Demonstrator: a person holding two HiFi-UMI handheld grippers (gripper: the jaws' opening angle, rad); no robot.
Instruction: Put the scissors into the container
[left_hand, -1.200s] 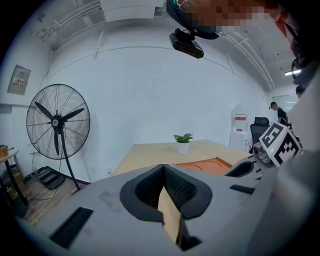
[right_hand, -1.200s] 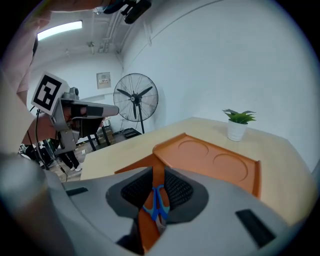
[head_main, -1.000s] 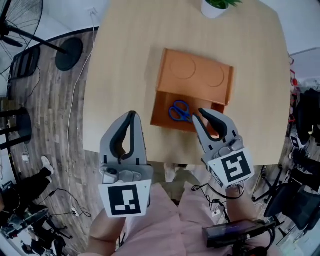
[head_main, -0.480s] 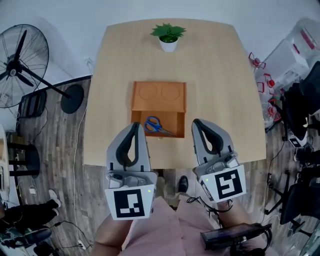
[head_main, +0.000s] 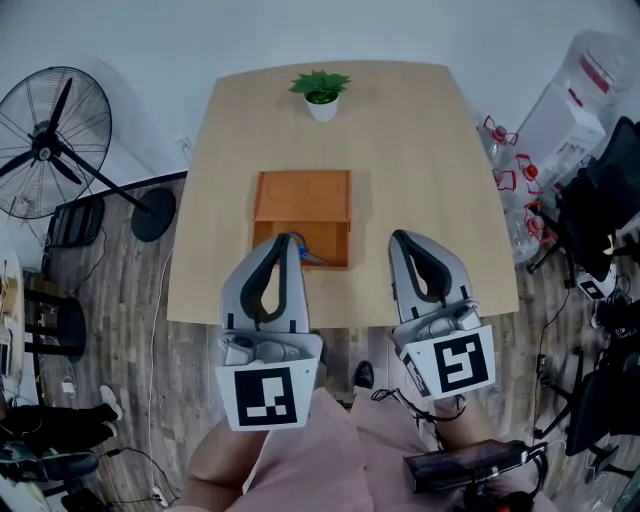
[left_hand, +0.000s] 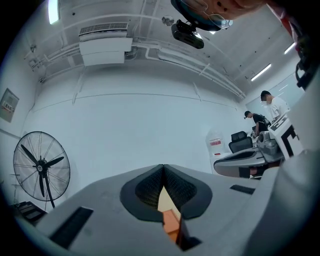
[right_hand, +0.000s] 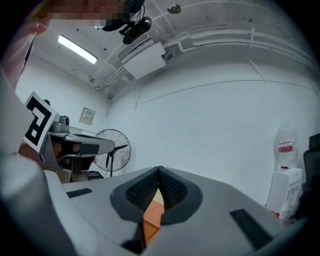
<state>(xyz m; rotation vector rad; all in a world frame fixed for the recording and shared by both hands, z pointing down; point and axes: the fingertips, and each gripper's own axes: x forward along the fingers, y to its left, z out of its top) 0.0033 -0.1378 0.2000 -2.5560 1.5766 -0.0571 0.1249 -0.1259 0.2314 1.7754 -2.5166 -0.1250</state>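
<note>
The orange container (head_main: 300, 195) sits mid-table, its lid part at the back and an open tray toward me. The blue-handled scissors (head_main: 311, 257) lie in the open tray, partly hidden behind my left gripper's tip. My left gripper (head_main: 284, 241) is held above the table's near edge, shut and empty, its tip overlapping the tray's front in the head view. My right gripper (head_main: 405, 238), to the right of the container, is likewise shut with nothing in it. In the gripper views, the left gripper (left_hand: 163, 168) and right gripper (right_hand: 159, 170) each show pads pressed together, with a sliver of the orange container (left_hand: 172, 223) (right_hand: 150, 223) below.
A small potted plant (head_main: 320, 92) stands at the table's far edge. A floor fan (head_main: 45, 140) is at the left, and plastic bins (head_main: 590, 90) and chairs at the right. People (left_hand: 270, 107) stand far off in the left gripper view. The wooden table (head_main: 420, 150) ends just before the grippers.
The head view has risen and pulled back, so the table looks smaller. Both grippers have drawn back from the container toward the near edge. The scissors stay in the tray.
</note>
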